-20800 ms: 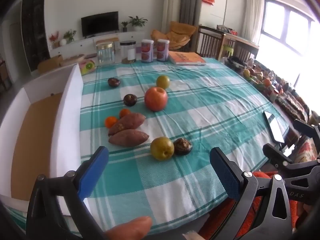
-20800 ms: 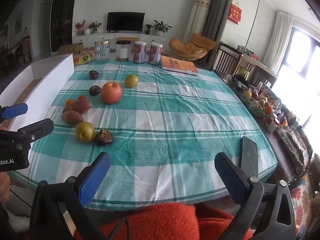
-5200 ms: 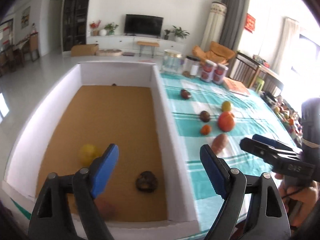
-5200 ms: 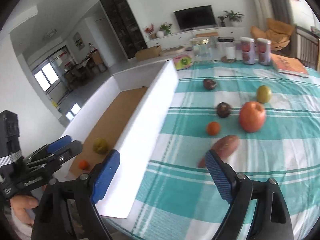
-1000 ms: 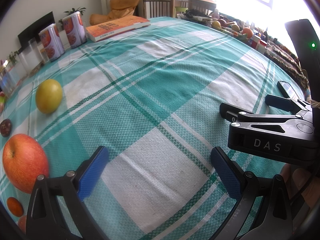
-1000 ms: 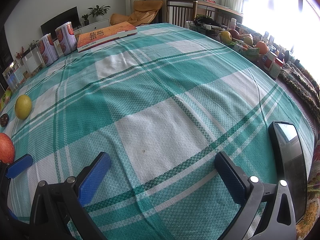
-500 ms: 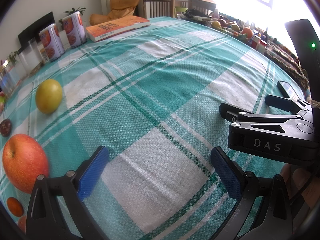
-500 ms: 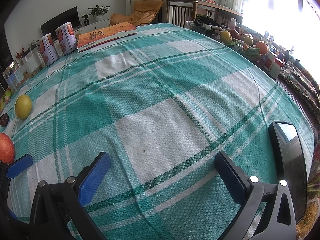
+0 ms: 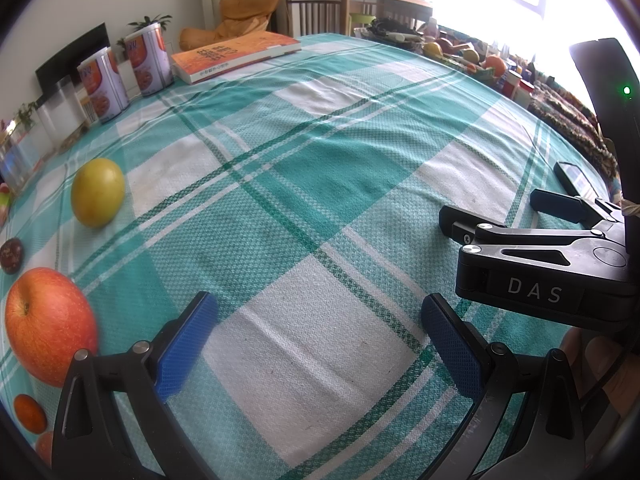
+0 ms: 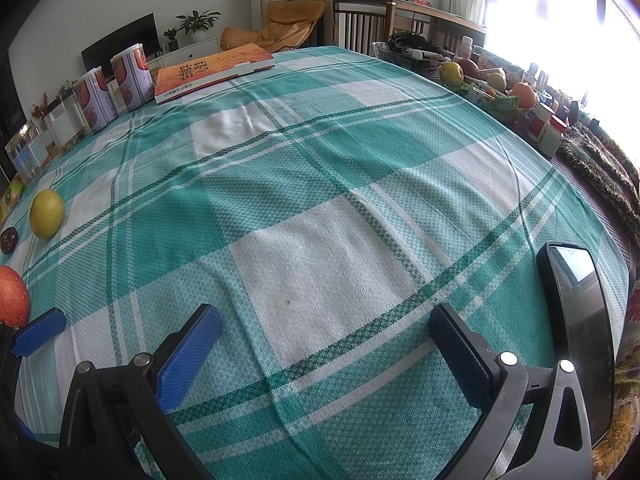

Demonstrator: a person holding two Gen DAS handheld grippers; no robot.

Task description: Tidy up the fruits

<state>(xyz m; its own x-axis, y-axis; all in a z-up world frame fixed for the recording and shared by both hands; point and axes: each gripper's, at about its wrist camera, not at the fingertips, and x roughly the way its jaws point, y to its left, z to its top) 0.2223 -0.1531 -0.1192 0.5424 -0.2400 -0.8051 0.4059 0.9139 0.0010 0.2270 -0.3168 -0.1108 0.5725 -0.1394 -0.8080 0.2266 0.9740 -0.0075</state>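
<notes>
Hovering low over the checked teal-and-white tablecloth (image 9: 320,208), the left gripper (image 9: 316,340) has its blue pads spread wide with nothing but cloth between them. Beside it on the right, the right gripper (image 10: 324,344) is equally wide apart and empty, also just above the worktop; in the left wrist view its black body marked DAS sits at the right edge.

At the near left lies a red apple (image 9: 46,324), with a small orange (image 9: 29,414) below it toward the frame edge. A little farther back on the same side sits a dark brownish fruit (image 9: 11,255), too small to identify, and beyond it a yellow round fruit (image 9: 97,192); all rest on the cloth, well to the left of both grippers.

A black phone (image 10: 576,320) lies near the right edge of the worktop, just beside the right gripper's right finger.

Farther on, an orange book (image 10: 212,70) lies flat at the far side, with two printed tins (image 10: 130,78) standing to its left. Off the far right edge, a basket of fruit (image 10: 488,84) sits by the bright window.
</notes>
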